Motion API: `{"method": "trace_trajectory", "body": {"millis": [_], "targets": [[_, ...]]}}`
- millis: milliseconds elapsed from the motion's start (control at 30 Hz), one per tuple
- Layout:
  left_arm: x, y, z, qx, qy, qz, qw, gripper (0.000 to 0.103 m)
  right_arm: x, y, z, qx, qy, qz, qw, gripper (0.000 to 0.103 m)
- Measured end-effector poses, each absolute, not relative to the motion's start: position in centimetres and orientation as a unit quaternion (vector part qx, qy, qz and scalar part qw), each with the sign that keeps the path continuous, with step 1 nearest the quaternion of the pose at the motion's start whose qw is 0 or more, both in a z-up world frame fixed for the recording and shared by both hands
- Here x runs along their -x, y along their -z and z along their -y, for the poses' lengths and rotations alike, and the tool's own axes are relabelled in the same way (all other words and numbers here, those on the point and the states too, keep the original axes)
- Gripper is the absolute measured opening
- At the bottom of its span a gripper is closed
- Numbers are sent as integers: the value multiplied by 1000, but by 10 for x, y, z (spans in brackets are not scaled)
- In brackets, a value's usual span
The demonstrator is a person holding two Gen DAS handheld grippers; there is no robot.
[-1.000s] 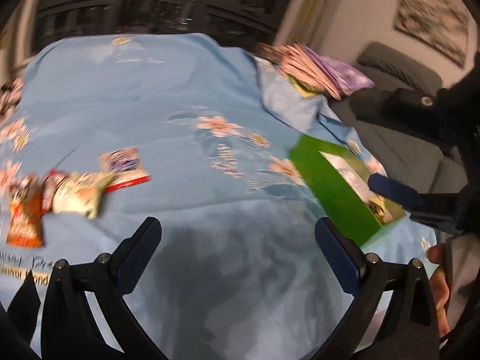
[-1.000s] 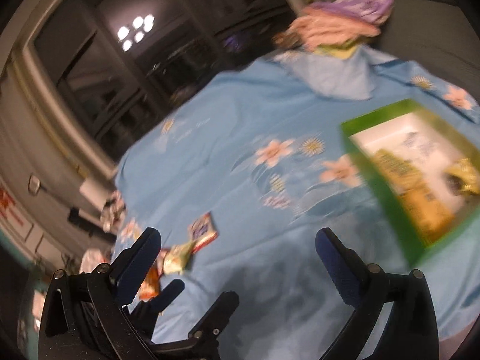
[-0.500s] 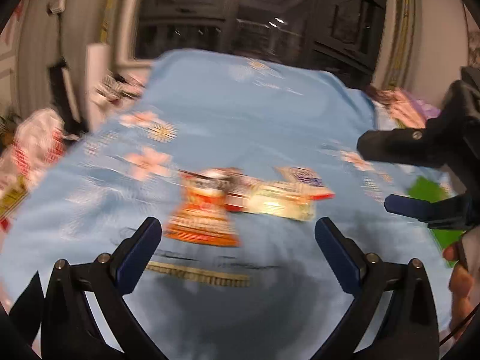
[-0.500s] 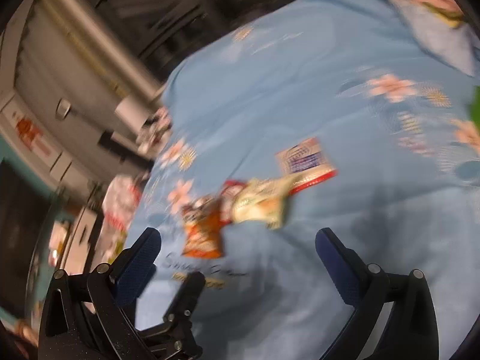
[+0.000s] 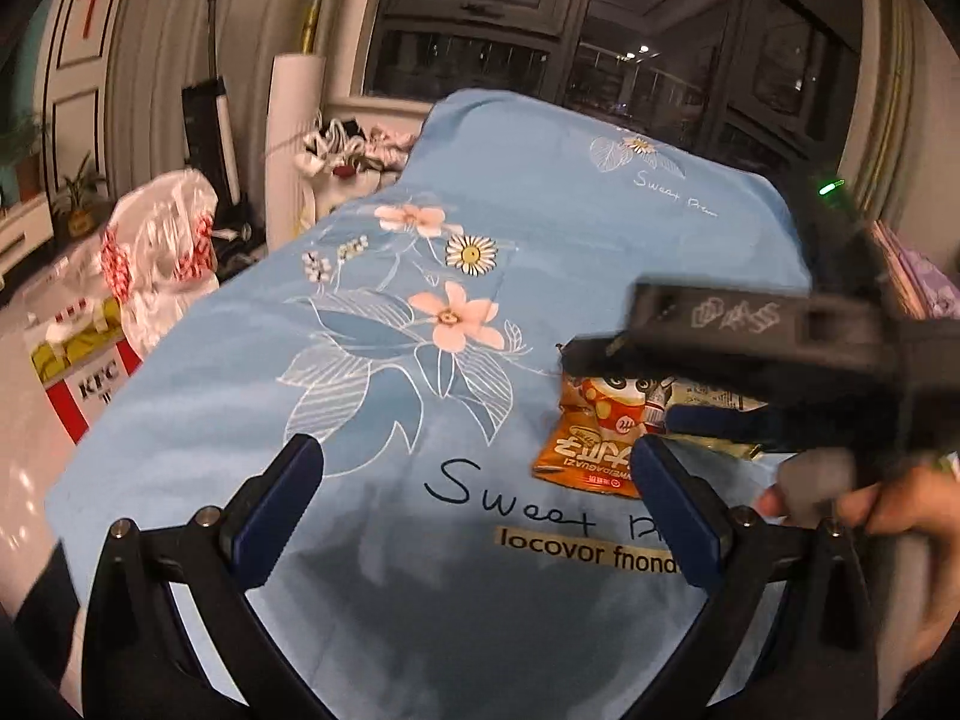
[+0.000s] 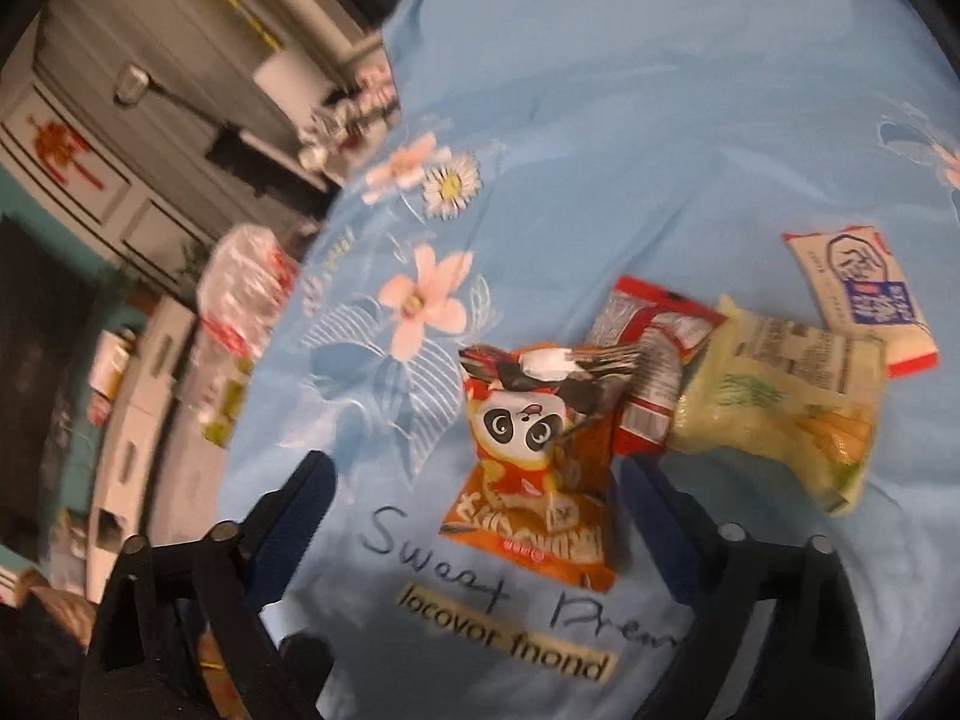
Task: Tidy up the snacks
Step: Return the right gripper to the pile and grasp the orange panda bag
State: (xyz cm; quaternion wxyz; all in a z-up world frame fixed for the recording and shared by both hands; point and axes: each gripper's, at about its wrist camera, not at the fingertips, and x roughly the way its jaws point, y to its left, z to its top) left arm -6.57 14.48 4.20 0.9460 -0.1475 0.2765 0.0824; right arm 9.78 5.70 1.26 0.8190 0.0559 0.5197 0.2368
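An orange panda snack bag (image 6: pixel 537 468) lies on the blue flowered cloth (image 6: pixel 660 120). Beside it lie a red packet (image 6: pixel 651 354), a pale yellow bag (image 6: pixel 786 402) and a white-and-blue packet (image 6: pixel 864 294). My right gripper (image 6: pixel 474 516) is open, its fingers either side of the panda bag's near end, just above it. In the left wrist view the panda bag (image 5: pixel 594 450) lies at the right, partly under the right gripper's body (image 5: pixel 780 360). My left gripper (image 5: pixel 474 504) is open and empty over bare cloth, left of the bags.
The cloth's left edge drops off to a floor with a KFC box (image 5: pixel 90 372), a plastic bag (image 5: pixel 162 246) and a white roll (image 5: pixel 294 138). Purple and pink packets (image 5: pixel 924 282) sit at the far right.
Both grippers have swung left, away from the green box, which has left view. The right gripper has come down close over the panda bag. Both stay open.
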Motion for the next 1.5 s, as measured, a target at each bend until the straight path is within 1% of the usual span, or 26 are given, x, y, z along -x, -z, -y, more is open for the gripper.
{"method": "trace_trajectory", "body": {"millis": [33,67,133,200,333,500,633,667,700,733,767,800,833,933,967,1033,1167,1200,1233,1300,1333,1400,1500], "targets": [[65,-42,-146,152,-83,-279,945,102,-100,-8,-60,-56,-237,-527,814,75],[64,-42,-146,150,-92,-281,943,102,-102,-3,-62,-59,-240,-537,807,70],[65,-43,-144,142,-93,-281,945,103,-106,8,-59,-70,-233,-550,799,40],[65,-42,-145,145,-79,-283,945,103,-106,11,-54,-87,-233,-547,800,40],[64,-43,-142,150,-73,-289,943,103,-96,-1,-42,-97,-243,-528,808,34],[62,-46,-132,152,-46,-290,944,103,-72,-33,-12,-86,-239,-495,831,34],[60,-46,-113,125,-40,-295,947,103,-61,-50,24,-82,-205,-484,847,34],[60,-45,-109,119,-46,-297,947,103,-61,-50,29,-83,-195,-486,848,36],[61,-45,-106,115,-47,-297,947,103,-64,-48,33,-91,-187,-494,844,40],[61,-44,-104,114,-44,-298,947,103,-68,-45,34,-102,-188,-501,838,48],[61,-45,-102,113,-38,-298,947,103,-70,-42,34,-113,-195,-506,832,52],[62,-44,-100,112,-35,-298,947,103,-74,-37,30,-128,-211,-512,823,60],[62,-45,-99,110,-35,-298,948,103,-77,-33,23,-136,-227,-517,814,64],[61,-43,-96,96,-47,-301,947,103,-89,-20,-4,-136,-253,-536,794,64],[60,-42,-97,93,-54,-304,946,101,-92,-17,-15,-128,-258,-540,791,64],[59,-39,-107,92,-90,-309,942,102,-102,-12,-35,-101,-262,-546,789,64],[56,-35,-136,134,-91,-322,933,102,-122,6,-67,-61,-272,-560,780,64],[57,-35,-140,140,-94,-322,932,102,-124,10,-71,-57,-276,-562,778,62],[57,-34,-144,143,-97,-322,931,102,-127,16,-76,-47,-276,-563,778,49],[56,-35,-150,146,-101,-321,930,102,-129,23,-79,-46,-272,-553,786,47],[55,-34,-152,147,-104,-322,929,102,-129,24,-77,-54,-272,-544,792,42],[54,-32,-155,151,-107,-325,927,102,-128,23,-72,-78,-281,-533,794,40],[55,-31,-157,158,-103,-328,925,102,-122,17,-64,-95,-292,-517,799,32]]}}
